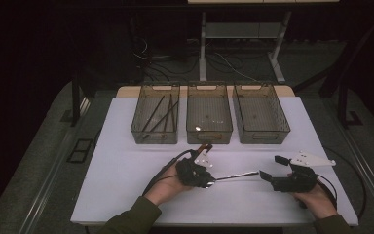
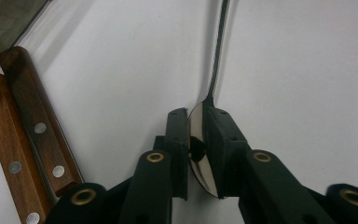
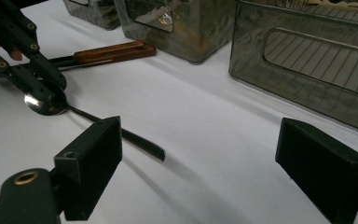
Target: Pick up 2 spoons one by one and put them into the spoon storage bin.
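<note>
Item: spoon, dark-handled, lying on the white table in front of the three smoked-plastic bins; its bowl stands on edge between the pads of the left gripper, which pinch it from both faces, likely the firmest hold a thin curved bowl allows. The handle runs flat along the table toward the right gripper, whose jaws are spread wide with nothing between them, probably waiting to take the free end. Two wooden-handled knives lie side by side just beside the left gripper, seemingly awaiting sorting.
</note>
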Motion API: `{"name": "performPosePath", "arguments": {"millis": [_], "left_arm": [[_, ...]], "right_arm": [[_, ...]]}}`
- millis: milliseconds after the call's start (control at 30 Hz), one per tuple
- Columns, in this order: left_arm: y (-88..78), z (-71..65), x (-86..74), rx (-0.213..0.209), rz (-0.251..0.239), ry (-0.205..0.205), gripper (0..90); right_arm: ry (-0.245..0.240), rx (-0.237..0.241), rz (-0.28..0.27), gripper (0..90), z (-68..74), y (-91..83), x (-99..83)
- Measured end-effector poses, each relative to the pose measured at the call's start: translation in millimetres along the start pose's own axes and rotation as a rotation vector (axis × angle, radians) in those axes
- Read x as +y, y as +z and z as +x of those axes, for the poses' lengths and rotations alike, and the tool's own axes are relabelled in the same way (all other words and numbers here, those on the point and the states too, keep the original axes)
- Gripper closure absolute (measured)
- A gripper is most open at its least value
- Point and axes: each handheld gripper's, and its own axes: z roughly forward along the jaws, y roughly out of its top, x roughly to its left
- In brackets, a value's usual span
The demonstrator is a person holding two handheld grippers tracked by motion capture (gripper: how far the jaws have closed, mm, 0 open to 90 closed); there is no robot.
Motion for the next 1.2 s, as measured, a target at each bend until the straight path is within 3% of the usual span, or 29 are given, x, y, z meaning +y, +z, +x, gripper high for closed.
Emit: {"name": "performPosePath", "arguments": {"millis": [200,533,600,933,1200], "left_arm": [[-2.3,-2.2,1.8,-0.033,-0.035,-0.019,87.7],[-3.5,-1.0,1.4,-0.038,-0.037,-0.033,88.5],[-5.1,0.6,1.2,-0.023,-0.028,-0.023,88.5],[-24.0,14.2,-6.6,0.042,-0.082,-0.098,88.5],[-41.4,24.5,-10.2,0.092,-0.117,-0.115,88.5]], "right_arm": [[0.002,0.0,-0.006,13.8,-0.7,-0.9,0.2],[-0.007,0.011,0.003,13.8,0.5,0.5,-0.4],[-0.012,0.018,0.008,13.8,1.9,1.5,-0.5],[-0.041,0.058,0.045,13.7,12.5,11.8,-2.2],[-0.052,0.065,0.062,13.7,15.4,15.8,-3.4]]}}
